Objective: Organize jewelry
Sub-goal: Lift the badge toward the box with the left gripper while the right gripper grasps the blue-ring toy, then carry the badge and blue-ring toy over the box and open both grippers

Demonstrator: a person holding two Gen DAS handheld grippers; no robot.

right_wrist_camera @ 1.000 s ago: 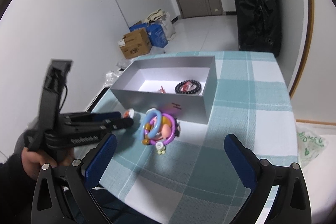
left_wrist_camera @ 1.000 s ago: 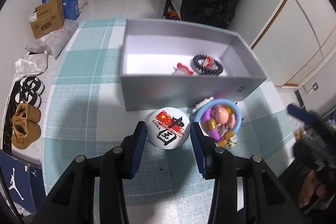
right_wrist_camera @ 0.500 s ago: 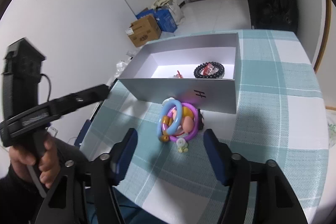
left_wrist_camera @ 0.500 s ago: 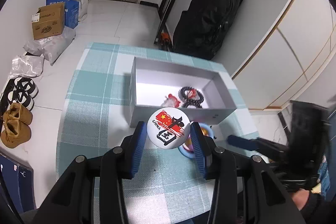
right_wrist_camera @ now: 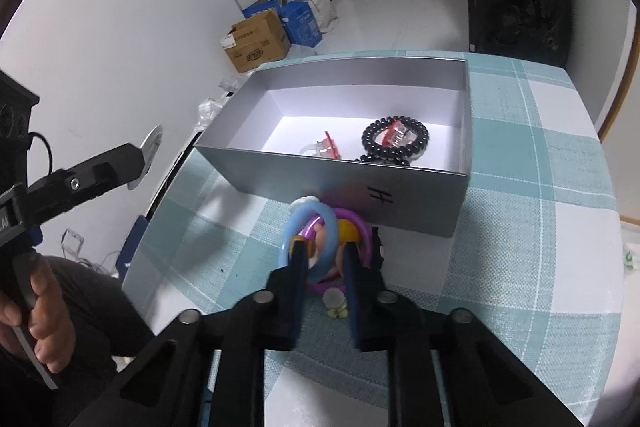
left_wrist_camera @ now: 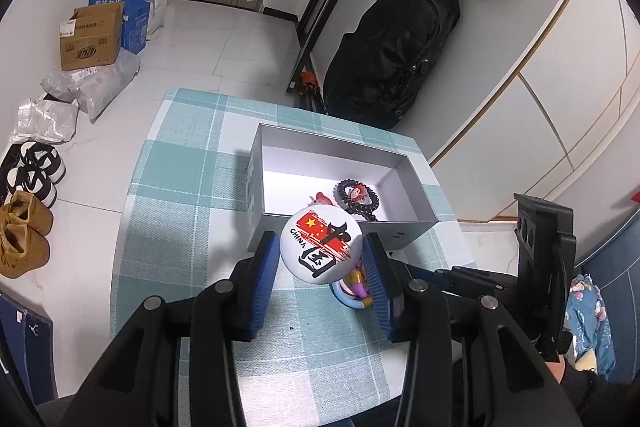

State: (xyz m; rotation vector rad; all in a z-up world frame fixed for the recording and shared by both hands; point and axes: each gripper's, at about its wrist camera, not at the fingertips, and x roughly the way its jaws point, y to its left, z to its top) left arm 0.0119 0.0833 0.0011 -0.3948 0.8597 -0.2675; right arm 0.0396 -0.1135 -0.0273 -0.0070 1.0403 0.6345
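Jewelry for sorting split between box and cloth. From the left wrist view: round white pin badge (left_wrist_camera: 322, 241) with a red flag and black brush lettering, pinched by its rim between the blue pads of the left gripper (left_wrist_camera: 320, 261), lifted clear of the teal-and-white checked tablecloth (left_wrist_camera: 168, 227) and hanging just before the near wall of the open grey cardboard box (left_wrist_camera: 404, 171), probably for dropping inside. Already in the box: black beaded bracelet (left_wrist_camera: 358, 195) around a red trinket, plus a small red-and-clear clip (left_wrist_camera: 322, 198) beside it, grouped at the near end, so likely the sorted pile. Below the badge, partly hidden, a heap of coloured plastic rings (left_wrist_camera: 352, 293) on the cloth. From the right wrist view: right gripper (right_wrist_camera: 324, 259) tilted down onto that heap, jaws closing around the light blue plastic ring (right_wrist_camera: 308, 231), pads looking pressed to it; purple ring (right_wrist_camera: 352, 219) and a pink-and-yellow charm tangled underneath, touching the box's outer wall, so a lift may drag them along. Left gripper visible at the left edge, badge seen edge-on (right_wrist_camera: 146, 157), held well aside and apart from the right one's reach.
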